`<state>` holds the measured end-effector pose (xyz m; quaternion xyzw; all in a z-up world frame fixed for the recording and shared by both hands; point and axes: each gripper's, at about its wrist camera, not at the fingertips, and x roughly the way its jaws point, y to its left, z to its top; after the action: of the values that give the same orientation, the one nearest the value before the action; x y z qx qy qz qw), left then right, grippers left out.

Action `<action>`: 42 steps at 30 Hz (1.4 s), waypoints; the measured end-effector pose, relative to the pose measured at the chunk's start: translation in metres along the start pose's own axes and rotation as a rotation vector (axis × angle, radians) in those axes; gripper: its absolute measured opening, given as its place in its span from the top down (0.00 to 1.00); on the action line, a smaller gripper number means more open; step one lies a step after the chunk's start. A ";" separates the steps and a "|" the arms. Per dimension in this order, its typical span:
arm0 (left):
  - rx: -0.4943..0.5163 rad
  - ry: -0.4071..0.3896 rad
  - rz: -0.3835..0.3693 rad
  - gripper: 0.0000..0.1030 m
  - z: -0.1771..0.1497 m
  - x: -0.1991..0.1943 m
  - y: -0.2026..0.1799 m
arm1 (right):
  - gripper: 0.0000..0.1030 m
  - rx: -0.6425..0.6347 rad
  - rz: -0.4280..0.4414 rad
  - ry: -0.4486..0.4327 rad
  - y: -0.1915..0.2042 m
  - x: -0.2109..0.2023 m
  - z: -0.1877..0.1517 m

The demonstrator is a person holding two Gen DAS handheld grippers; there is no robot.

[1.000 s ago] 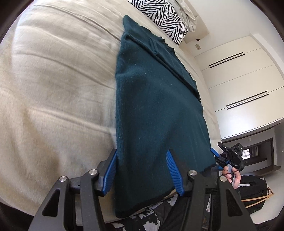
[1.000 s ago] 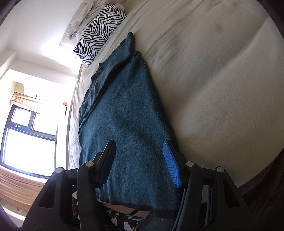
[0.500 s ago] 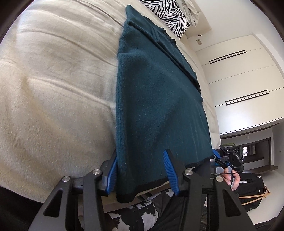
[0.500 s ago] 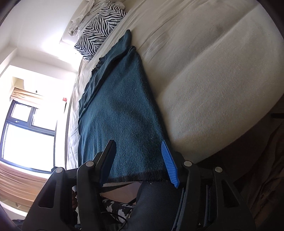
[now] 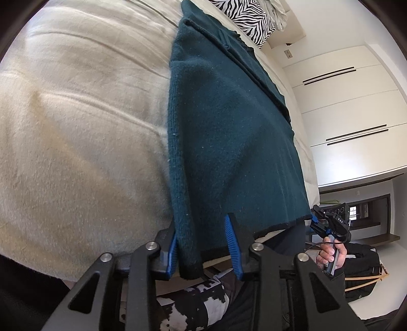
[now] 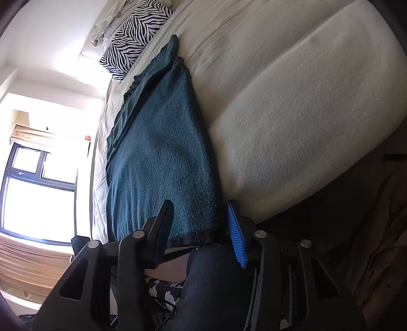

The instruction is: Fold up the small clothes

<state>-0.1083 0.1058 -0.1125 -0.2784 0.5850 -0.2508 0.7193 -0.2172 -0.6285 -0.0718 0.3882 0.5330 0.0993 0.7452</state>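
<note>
A dark teal knit garment (image 5: 229, 132) lies lengthwise on the beige bed (image 5: 76, 127), its black-edged hem hanging over the near edge. My left gripper (image 5: 201, 224) straddles the hem's left corner, which is doubled over. Its jaws are closing: the left pad (image 5: 173, 249) touches the cloth and a gap remains at the right pad. In the right wrist view the same garment (image 6: 162, 152) has its right hem corner between the closing jaws of my right gripper (image 6: 199, 203), with space on both sides. The right gripper (image 5: 328, 224) also shows in the left wrist view at that corner.
A zebra-print pillow (image 5: 249, 23) and crumpled white cloth lie at the bed's far end. White wardrobe doors (image 5: 343, 114) stand on the right, a bright window (image 6: 38, 191) on the left. A person's leg in black-and-white trousers (image 5: 198, 300) is below the bed edge.
Both grippers have drawn back to the near bed edge, and the hem now hangs past it. Each pair of jaws has narrowed around its hem corner.
</note>
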 end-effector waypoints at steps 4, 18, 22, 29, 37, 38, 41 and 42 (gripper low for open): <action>0.000 0.005 0.009 0.88 -0.002 0.001 0.004 | 0.70 -0.014 -0.020 0.012 0.002 0.004 0.000; 0.000 -0.041 -0.029 0.92 -0.004 -0.010 0.004 | 0.94 -0.039 -0.069 -0.023 0.013 -0.001 -0.007; -0.030 -0.076 -0.114 0.92 0.000 -0.021 0.003 | 0.94 -0.053 -0.026 -0.064 0.023 -0.012 -0.005; -0.046 -0.179 -0.210 0.92 0.018 -0.045 -0.008 | 0.94 -0.097 0.061 -0.118 0.060 -0.021 0.010; -0.017 -0.269 -0.278 0.93 0.056 -0.071 -0.029 | 0.94 -0.102 0.137 -0.193 0.097 -0.014 0.048; -0.016 -0.276 -0.285 0.93 0.062 -0.072 -0.030 | 0.94 -0.101 0.140 -0.201 0.100 -0.012 0.054; -0.017 -0.298 -0.295 0.93 0.076 -0.073 -0.037 | 0.94 -0.103 0.142 -0.225 0.112 -0.008 0.075; -0.021 -0.304 -0.300 0.92 0.082 -0.074 -0.038 | 0.94 -0.105 0.141 -0.235 0.116 -0.007 0.082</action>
<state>-0.0434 0.1382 -0.0209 -0.4043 0.4242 -0.3039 0.7512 -0.1176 -0.5927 0.0230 0.3941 0.4076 0.1328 0.8129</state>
